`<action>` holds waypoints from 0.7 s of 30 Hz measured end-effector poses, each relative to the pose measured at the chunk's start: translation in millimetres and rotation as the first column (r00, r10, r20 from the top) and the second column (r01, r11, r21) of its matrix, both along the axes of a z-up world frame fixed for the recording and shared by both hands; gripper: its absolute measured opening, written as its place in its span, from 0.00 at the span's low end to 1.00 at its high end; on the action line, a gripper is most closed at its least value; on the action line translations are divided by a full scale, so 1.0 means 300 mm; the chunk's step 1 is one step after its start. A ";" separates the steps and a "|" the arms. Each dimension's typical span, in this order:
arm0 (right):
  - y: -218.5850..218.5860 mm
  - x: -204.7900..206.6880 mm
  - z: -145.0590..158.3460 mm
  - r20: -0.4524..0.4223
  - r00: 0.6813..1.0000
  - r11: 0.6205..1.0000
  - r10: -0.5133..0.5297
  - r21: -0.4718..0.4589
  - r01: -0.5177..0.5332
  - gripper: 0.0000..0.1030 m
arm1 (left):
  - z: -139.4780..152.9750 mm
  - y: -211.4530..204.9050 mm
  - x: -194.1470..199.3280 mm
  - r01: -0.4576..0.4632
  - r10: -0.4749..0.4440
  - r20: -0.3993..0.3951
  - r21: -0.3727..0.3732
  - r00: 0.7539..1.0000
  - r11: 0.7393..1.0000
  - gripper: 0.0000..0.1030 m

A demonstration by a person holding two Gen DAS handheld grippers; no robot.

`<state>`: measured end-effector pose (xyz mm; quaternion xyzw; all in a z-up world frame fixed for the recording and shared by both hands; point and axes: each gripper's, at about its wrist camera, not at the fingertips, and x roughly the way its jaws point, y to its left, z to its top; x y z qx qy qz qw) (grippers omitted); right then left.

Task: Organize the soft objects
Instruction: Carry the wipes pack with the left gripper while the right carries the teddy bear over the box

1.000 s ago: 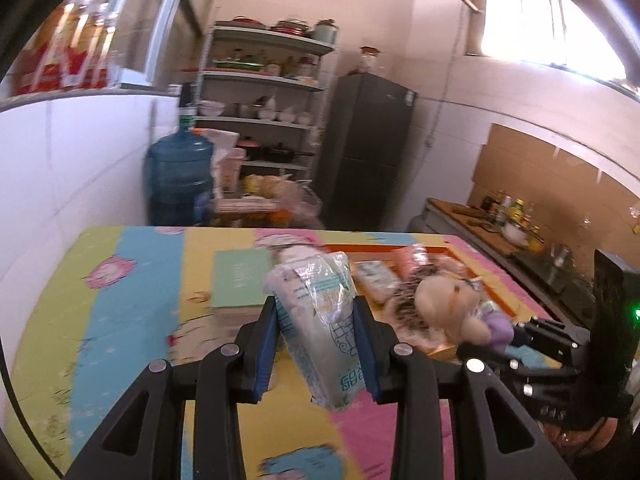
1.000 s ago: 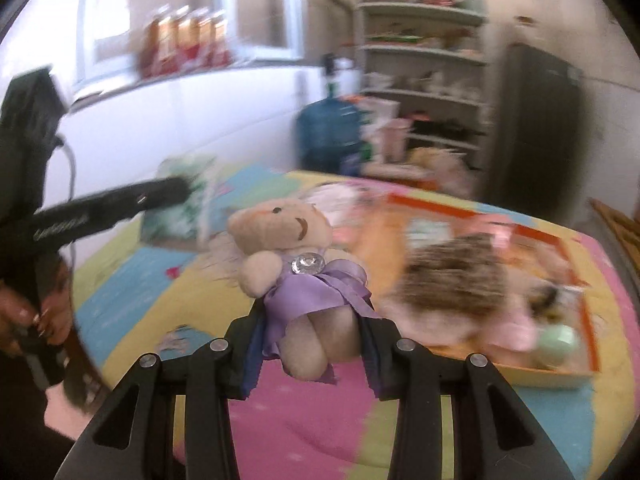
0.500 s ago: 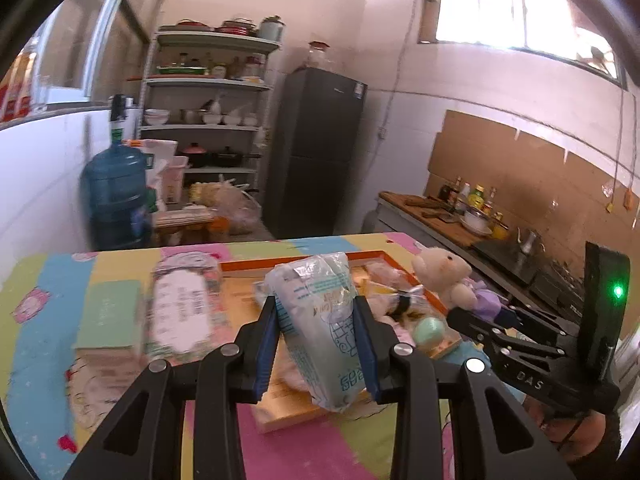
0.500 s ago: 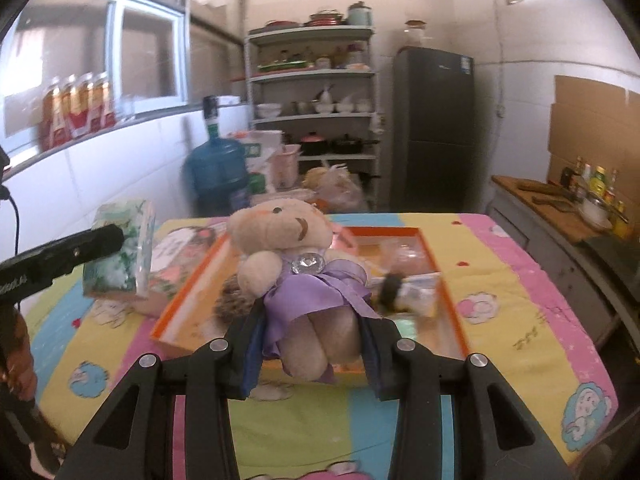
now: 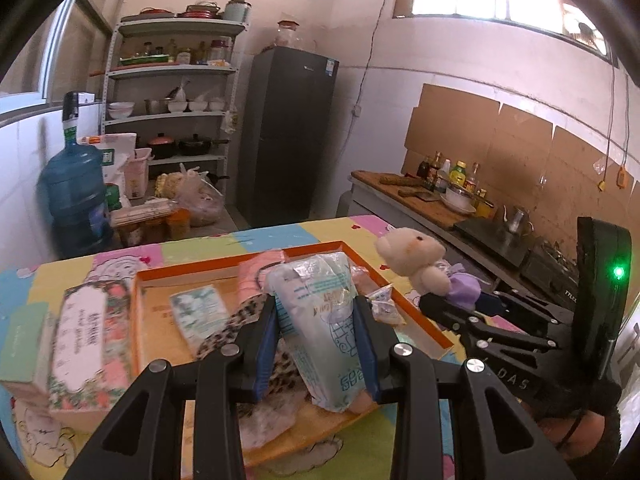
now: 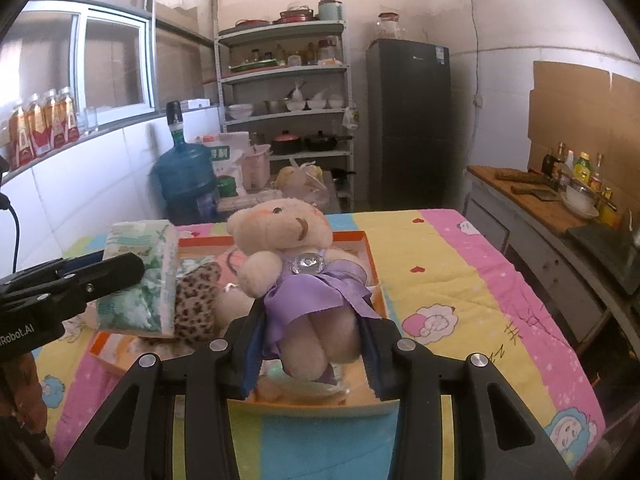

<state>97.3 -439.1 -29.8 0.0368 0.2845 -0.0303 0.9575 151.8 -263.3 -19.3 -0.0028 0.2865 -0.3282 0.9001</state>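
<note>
My left gripper (image 5: 316, 340) is shut on a pale blue-green tissue pack (image 5: 320, 320) and holds it above the orange tray (image 5: 416, 328). My right gripper (image 6: 312, 344) is shut on a cream teddy bear in a purple dress (image 6: 296, 264), held above the tray's (image 6: 370, 256) near right part. The bear (image 5: 416, 256) and right gripper show at the right of the left wrist view. The tissue pack (image 6: 140, 280) shows at the left of the right wrist view. A leopard-print soft item (image 6: 196, 300) and other small packs (image 5: 196, 312) lie in the tray.
The table has a colourful cartoon cloth (image 6: 460, 280). A floral tissue pack (image 5: 92, 340) and a green box (image 5: 24, 344) lie left of the tray. Behind stand a water jug (image 6: 184, 176), shelves (image 6: 288, 120), a dark fridge (image 6: 408, 120) and a counter (image 6: 560, 208).
Both grippers swung right and drew closer over the tray, each keeping its hold. The tray now lies under both held objects.
</note>
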 end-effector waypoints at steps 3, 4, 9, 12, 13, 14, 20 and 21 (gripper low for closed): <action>-0.015 0.037 -0.018 -0.017 1.000 1.000 0.003 0.006 -0.003 0.41 | -0.018 -0.043 0.021 0.009 -0.009 -0.009 0.008 1.000 1.000 0.35; -0.020 0.044 -0.026 -0.021 1.000 1.000 0.004 0.009 -0.003 0.41 | -0.026 -0.060 0.031 0.012 -0.012 -0.014 0.011 1.000 1.000 0.35; -0.034 0.112 -0.065 -0.056 0.998 1.000 0.003 0.017 -0.002 0.41 | -0.057 -0.101 0.070 0.019 -0.018 -0.030 0.033 0.999 0.999 0.35; -0.035 0.142 -0.083 -0.074 0.997 1.000 0.004 0.012 -0.003 0.41 | -0.077 -0.126 0.096 0.020 -0.018 -0.038 0.050 0.999 0.999 0.35; -0.034 0.151 -0.088 -0.079 0.997 1.000 0.005 0.010 -0.004 0.41 | -0.081 -0.132 0.101 0.019 -0.017 -0.040 0.054 0.999 0.998 0.35; -0.034 0.161 -0.094 -0.085 0.996 1.000 0.006 0.008 -0.005 0.41 | -0.085 -0.136 0.108 0.019 -0.016 -0.043 0.058 0.999 0.998 0.35; -0.035 0.209 -0.128 -0.123 0.992 1.000 0.015 0.009 -0.014 0.42 | -0.134 -0.154 0.154 0.012 -0.007 -0.074 0.075 0.997 0.997 0.35; -0.035 0.217 -0.135 -0.130 0.991 1.000 0.017 0.010 -0.015 0.42 | -0.141 -0.156 0.160 0.010 -0.004 -0.076 0.077 0.997 0.997 0.35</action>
